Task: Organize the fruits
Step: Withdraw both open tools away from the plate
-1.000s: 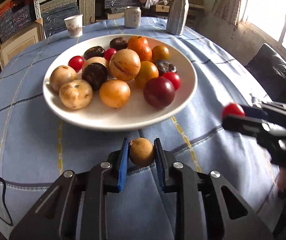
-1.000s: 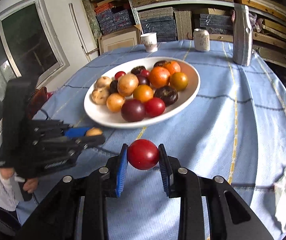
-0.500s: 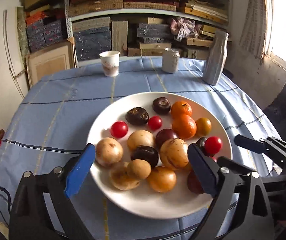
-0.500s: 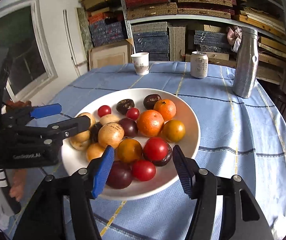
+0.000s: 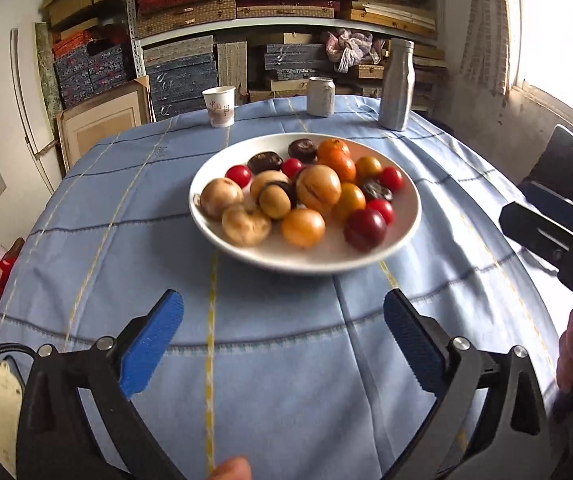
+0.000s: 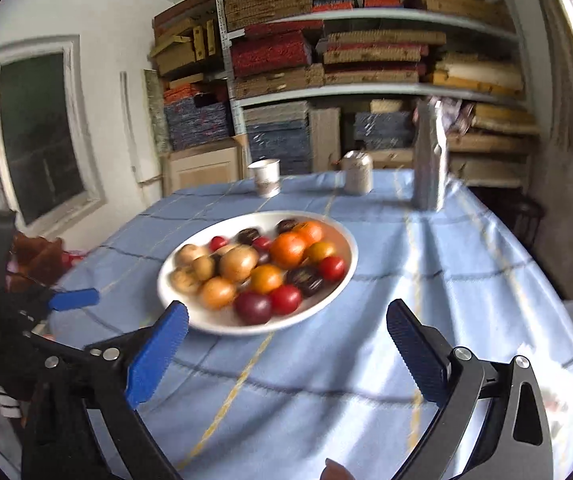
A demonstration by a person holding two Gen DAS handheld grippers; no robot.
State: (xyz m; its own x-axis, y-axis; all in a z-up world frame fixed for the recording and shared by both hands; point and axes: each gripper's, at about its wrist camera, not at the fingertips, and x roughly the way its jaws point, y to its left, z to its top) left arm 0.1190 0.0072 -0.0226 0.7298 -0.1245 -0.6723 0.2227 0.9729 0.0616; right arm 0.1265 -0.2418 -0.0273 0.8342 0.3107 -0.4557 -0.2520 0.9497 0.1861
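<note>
A white plate (image 5: 402,224) sits mid-table, piled with several fruits: tan round ones, oranges (image 5: 336,160), red tomatoes (image 5: 238,175), dark plums (image 5: 365,229). The small tan fruit (image 5: 274,201) lies on the pile. The plate also shows in the right wrist view (image 6: 346,248). My left gripper (image 5: 284,340) is open and empty, held back above the blue cloth in front of the plate. My right gripper (image 6: 286,344) is open and empty, near the plate's front edge; it also shows at the right of the left wrist view (image 5: 558,236).
A paper cup (image 5: 219,106), a can (image 5: 320,96) and a metal bottle (image 5: 396,84) stand at the table's far side. Shelves of stacked boxes are behind. A black chair (image 5: 570,168) is to the right. The blue tablecloth (image 5: 286,360) covers the round table.
Both grippers let go of their fruit over the plate, opened wide and pulled back and up. The small tan fruit and the red tomato now lie on the plate.
</note>
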